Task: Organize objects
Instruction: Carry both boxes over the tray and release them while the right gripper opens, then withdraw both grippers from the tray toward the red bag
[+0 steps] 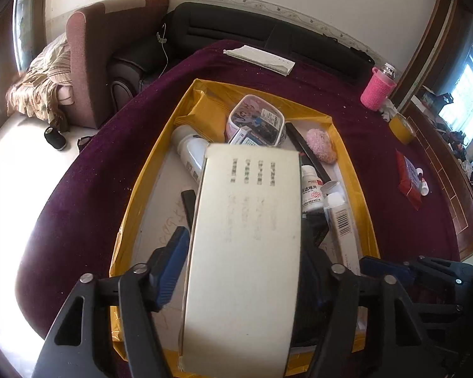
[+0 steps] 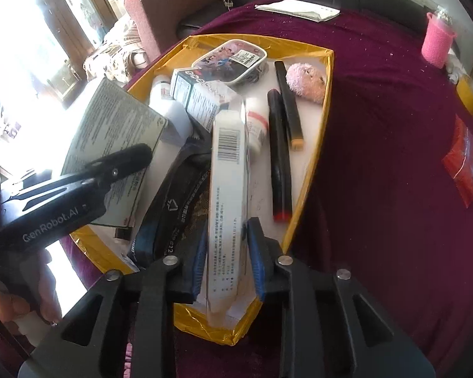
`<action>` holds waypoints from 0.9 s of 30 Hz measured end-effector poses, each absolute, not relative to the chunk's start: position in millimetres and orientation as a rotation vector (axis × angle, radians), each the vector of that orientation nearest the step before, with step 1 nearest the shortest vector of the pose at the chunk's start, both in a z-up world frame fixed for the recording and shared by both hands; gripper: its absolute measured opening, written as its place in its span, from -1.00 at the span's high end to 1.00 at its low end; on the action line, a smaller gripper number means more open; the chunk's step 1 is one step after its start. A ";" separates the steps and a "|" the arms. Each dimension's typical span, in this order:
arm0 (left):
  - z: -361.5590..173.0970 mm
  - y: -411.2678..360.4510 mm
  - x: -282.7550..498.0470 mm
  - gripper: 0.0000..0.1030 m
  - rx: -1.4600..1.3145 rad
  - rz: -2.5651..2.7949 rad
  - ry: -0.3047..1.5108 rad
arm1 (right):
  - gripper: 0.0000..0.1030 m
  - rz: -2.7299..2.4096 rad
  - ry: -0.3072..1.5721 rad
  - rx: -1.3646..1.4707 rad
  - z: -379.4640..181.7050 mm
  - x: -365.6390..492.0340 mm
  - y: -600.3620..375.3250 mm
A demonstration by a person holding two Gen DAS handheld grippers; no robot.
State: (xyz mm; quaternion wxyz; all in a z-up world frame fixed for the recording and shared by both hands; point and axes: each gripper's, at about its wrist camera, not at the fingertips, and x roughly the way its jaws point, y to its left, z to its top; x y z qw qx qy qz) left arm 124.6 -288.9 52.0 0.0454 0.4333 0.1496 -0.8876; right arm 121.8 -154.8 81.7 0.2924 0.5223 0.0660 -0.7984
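- Our left gripper (image 1: pixel 242 271) was closed on a cream carton (image 1: pixel 246 245), held over the left half of the yellow tray (image 1: pixel 350 163); the carton's long axis ran straight out along the fingers.
- Our right gripper (image 2: pixel 225 252) was clamped narrow on a slim barcoded box (image 2: pixel 228 195), also lengthwise to its fingers, above the tray's (image 2: pixel 312 163) near edge.
- We judged the tray floor lay directly below both boxes, so the next move turned on lowering.
- Only the right wrist view showed the left carton's (image 2: pixel 110 135) printed face; the left view showed its blank side.
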 end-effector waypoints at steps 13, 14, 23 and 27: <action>84.6 -262.3 134.9 -0.33 1.146 -2.674 0.169 | -0.03 -2.274 -0.103 1.229 115.1 123.6 -118.6; 85.9 -260.3 135.6 -0.33 1.130 -2.664 0.149 | -0.03 -2.289 -0.100 1.223 114.5 123.0 -119.1; 90.1 -250.1 138.8 -0.34 1.110 -2.596 0.118 | -0.03 -2.369 0.015 1.185 112.9 134.5 -111.4; 92.6 -241.4 137.8 -0.34 1.113 -2.579 0.093 | -0.03 -2.376 0.027 1.172 111.6 138.7 -103.9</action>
